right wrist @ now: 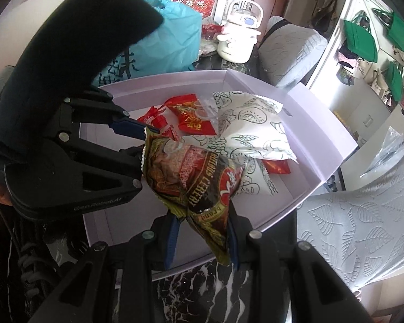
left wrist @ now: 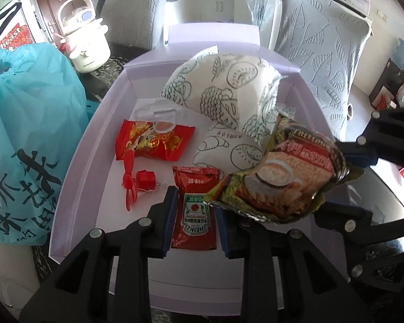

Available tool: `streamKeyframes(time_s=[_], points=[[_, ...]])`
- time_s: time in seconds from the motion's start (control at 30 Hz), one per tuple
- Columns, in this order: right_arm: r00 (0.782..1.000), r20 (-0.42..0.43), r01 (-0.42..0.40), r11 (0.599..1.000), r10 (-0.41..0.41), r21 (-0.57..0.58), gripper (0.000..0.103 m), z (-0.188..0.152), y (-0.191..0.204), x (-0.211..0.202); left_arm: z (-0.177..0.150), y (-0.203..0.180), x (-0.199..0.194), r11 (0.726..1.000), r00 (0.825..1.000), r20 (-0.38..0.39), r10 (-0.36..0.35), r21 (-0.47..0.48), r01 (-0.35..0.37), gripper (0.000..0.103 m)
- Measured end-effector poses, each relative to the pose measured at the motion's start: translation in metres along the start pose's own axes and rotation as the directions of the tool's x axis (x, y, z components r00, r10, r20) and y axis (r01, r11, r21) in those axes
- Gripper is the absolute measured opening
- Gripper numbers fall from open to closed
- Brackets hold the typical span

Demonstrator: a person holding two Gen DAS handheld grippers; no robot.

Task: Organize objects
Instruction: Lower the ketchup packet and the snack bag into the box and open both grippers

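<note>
Both grippers over the pale lilac cardboard box [left wrist: 75, 177]. Left gripper [left wrist: 195, 215]: jaws pinching the red Heinz ketchup sachet [left wrist: 194, 212], low inside the box. Right gripper [right wrist: 202, 239]: jaws pinching the crumpled green-brown foil cereal packet [right wrist: 202, 177], hanging above the box contents.

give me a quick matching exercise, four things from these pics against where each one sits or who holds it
Things:
1 ketchup sachet
2 cereal packet
3 red fan toy
4 teal bag

Places or states:
A outside the box, beside its wall
B gripped by the right tool
C lying loose on the box floor
D gripped by the left tool

Pairs: 1-D, 2-B, 3-C, 4-A
</note>
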State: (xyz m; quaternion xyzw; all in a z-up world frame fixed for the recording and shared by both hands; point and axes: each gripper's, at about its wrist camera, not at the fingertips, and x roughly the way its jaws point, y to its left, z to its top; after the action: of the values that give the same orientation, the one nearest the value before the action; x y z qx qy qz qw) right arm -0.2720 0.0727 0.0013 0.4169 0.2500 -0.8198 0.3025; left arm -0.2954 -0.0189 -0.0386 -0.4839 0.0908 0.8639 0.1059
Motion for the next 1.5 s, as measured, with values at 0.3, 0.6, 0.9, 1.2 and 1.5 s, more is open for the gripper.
streamKeyframes(time_s=[0.3,0.6,0.9,1.2,1.5], points=[[1.0,-0.022,0.01,1.0,-0.01,0.004,0.037,0.005,0.005,0.007,-0.002,0.009,0.016,1.0,0.999,-0.038,0.019,-0.024,-0.02,0.03],[0.999,-0.02,0.043,0.999,-0.042,0.034,0.052,0.008,0.002,0.001,-0.001,0.018,0.016,0.998,0.999,-0.042,-0.002,-0.058,0.0,0.035],[0.998,0.064,0.014,0.993,-0.022,0.121,0.055,0.002,-0.005,-0.025,-0.001,0.017,0.001,0.998,1.0,-0.008,0.004,-0.064,-0.005,0.037],[0.998,0.065,0.005,0.986,-0.016,0.165,0.054,-0.001,-0.014,-0.029,0.005,0.022,-0.009,0.997,0.999,0.046,0.02,-0.07,-0.017,0.045],[0.998,0.064,-0.008,0.989,-0.001,0.148,0.054,0.0,-0.008,-0.016,0.004,0.021,-0.004,0.998,0.999,0.029,0.032,-0.063,-0.03,0.045]])
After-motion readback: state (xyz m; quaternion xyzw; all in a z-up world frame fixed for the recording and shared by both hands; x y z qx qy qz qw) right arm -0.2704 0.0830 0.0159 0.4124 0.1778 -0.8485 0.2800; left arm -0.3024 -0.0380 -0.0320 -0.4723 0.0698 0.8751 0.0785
